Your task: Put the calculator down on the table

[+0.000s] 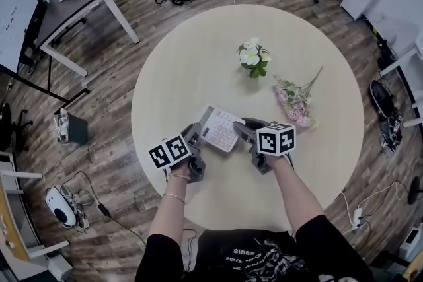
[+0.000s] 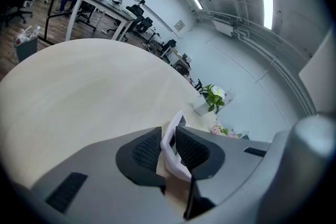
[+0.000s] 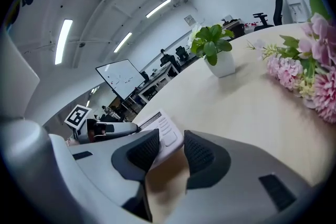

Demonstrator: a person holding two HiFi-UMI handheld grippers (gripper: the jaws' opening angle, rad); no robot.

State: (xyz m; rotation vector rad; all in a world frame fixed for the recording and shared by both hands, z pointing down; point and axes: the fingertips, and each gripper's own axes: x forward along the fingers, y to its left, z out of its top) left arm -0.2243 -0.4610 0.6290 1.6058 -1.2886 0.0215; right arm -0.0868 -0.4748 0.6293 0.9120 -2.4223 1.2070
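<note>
"Calculator point(image 1: 220, 129): where is it; who holds it?"
"Low over the worktop point(image 1: 198, 63); left gripper point(image 1: 193, 135) jaws pinch its left edge, right gripper point(image 1: 242, 129) jaws its right edge; its long axis runs forward between them; neither hand is nearer."

The head camera sat high above the person and looked steeply down, taking in the whole round table point(image 1: 198, 63) and the floor point(image 1: 99, 109) around it from well off. The left gripper point(image 2: 168, 147) carried its camera close behind its own jaws, low over the tabletop, facing across it toward the potted plant point(image 2: 212, 96). The right gripper point(image 3: 170, 152) carried its camera the same way, close behind its jaws and low, also facing across the table. All three views shared the calculator point(image 1: 220, 129), the potted plant and the pink flowers point(image 3: 310, 76). The right gripper view also caught the left gripper at its left side.
</note>
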